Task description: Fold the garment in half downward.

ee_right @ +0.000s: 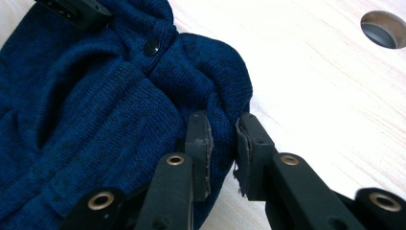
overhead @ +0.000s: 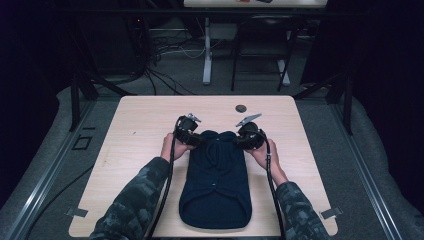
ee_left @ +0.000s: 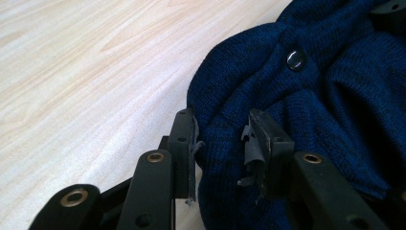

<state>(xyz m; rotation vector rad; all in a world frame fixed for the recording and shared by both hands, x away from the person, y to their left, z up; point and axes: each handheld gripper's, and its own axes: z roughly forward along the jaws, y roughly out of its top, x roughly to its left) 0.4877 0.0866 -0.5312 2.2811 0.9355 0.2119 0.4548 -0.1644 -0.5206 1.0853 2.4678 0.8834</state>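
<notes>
A dark blue knitted garment (overhead: 216, 180) lies lengthwise in the middle of the light wooden table (overhead: 135, 125), its far end bunched up. My left gripper (overhead: 196, 139) pinches the far left corner of the garment (ee_left: 268, 96), the knit pressed between its pads (ee_left: 190, 143). My right gripper (overhead: 240, 141) pinches the far right corner of the garment (ee_right: 95, 110), fabric squeezed between its pads (ee_right: 203, 148). A dark snap button (ee_left: 296, 59) sits on the bunched knit, seen again as the same button (ee_right: 152, 46) in the right gripper view.
A round hole (overhead: 241, 108) is set in the tabletop just beyond the grippers; the same hole (ee_right: 383, 29) lies close by in the right gripper view. Bare wood lies left and right of the garment. Cables and table legs (overhead: 207, 50) stand on the floor beyond.
</notes>
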